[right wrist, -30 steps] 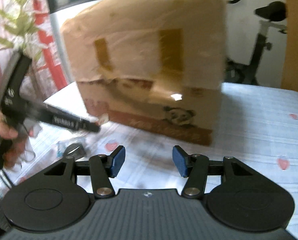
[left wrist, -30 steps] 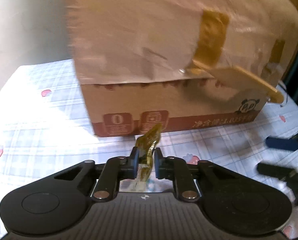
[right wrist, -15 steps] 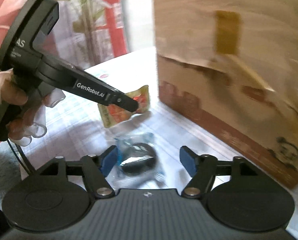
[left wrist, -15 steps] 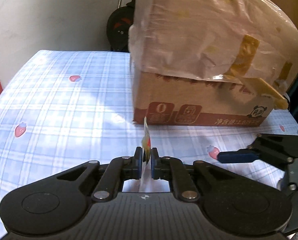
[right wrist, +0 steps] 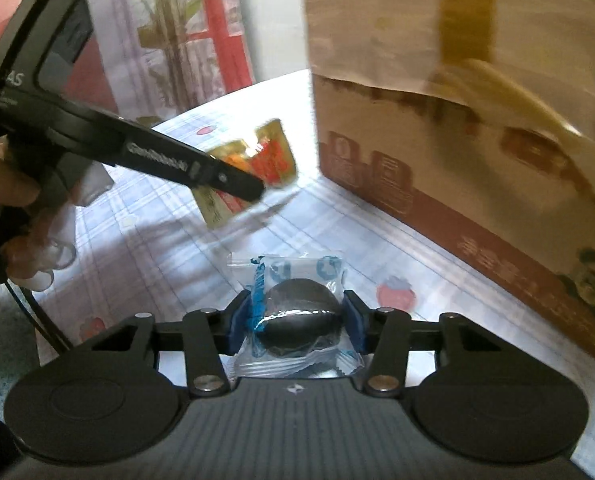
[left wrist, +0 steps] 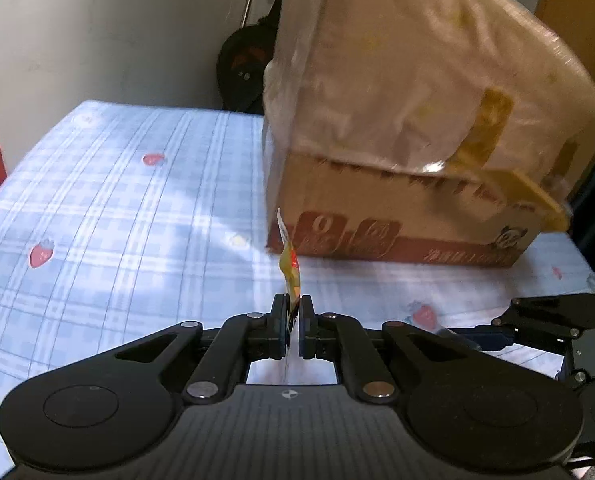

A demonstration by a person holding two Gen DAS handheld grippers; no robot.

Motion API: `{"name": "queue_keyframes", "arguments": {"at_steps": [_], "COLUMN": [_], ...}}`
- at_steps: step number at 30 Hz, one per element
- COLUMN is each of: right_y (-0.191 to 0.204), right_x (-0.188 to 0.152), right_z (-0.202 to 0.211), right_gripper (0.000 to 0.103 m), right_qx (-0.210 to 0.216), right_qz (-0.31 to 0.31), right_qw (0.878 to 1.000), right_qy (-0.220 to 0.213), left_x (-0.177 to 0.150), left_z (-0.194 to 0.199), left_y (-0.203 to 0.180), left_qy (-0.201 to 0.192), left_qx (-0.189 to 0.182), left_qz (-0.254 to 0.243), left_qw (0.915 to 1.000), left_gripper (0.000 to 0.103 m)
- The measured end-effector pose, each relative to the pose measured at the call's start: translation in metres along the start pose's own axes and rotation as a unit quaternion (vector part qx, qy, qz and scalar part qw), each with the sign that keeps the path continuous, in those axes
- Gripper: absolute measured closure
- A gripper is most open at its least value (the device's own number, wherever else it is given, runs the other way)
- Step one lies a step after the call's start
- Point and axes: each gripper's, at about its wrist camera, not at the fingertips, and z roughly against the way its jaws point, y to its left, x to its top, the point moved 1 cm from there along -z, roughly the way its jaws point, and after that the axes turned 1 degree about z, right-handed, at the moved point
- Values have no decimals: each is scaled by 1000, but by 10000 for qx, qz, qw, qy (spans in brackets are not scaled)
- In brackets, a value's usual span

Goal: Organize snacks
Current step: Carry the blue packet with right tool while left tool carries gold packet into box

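— What has the left gripper (left wrist: 293,322) got?

— A thin yellow-and-red snack sachet (left wrist: 290,270), pinched tight between its fingers. From its own camera the packet shows edge-on, sticking up past the fingertips. From the other side you see its flat face (right wrist: 257,172), gold with red print, held up in the air above the table, with the person's gloved hand (right wrist: 21,216) wrapped round the gripper's handle.

— And the right gripper (right wrist: 297,320)?

— Its jaws have just been closing, and now the blue pads sit against both sides of a clear wrapper with blue print (right wrist: 293,312). There is a dark round snack inside it. The pack lies on the tablecloth (left wrist: 129,200), a pale blue check with little strawberries. I can't tell whether it has left the cloth.

— Where is all this next to the box?

— The big cardboard box (left wrist: 397,216) stands on the table beyond both grippers, with a crinkled plastic sheet draped over its top and yellowish tape across it. The sachet hangs near the box's front corner without touching it. The wrapped snack is near the box's long side, apart from it.

— Are the two grippers close?

— Yes, side by side. In the left camera, the right one's dark fingers (left wrist: 493,338) show at the right edge, low over the cloth.
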Motion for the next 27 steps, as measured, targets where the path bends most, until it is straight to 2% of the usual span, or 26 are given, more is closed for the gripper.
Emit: {"name": "queue_keyframes", "arguments": {"at_steps": [4, 9, 14, 18, 23, 27], "right_y": [-4, -5, -4, -10, -34, -68], "right_x": [-2, 5, 30, 59, 101, 130], "right_z": [24, 68, 118, 155, 176, 164], "right_gripper": [53, 53, 53, 53, 53, 53], "right_qx": [-158, -369, -555, -610, -993, -1442], "right_qz": [-195, -147, -51, -93, -64, -131], "right_qw": [9993, 9960, 9875, 9777, 9673, 9656], "right_qy": [-279, -798, -1473, -2008, -2331, -2161], "left_x": [4, 16, 42, 74, 120, 150], "left_z": [20, 59, 101, 124, 122, 94], "left_y": [-10, -26, -47, -66, -90, -108], "left_qy": [-225, -659, -1255, -1653, -1905, -1798], "left_qx": [-168, -381, -482, -674, -810, -838], "left_qz": [9, -79, -322, -517, -665, -692], "left_qw": [9996, 9971, 9904, 9826, 9761, 9777], "left_gripper": [97, 97, 97, 96, 96, 96]}}
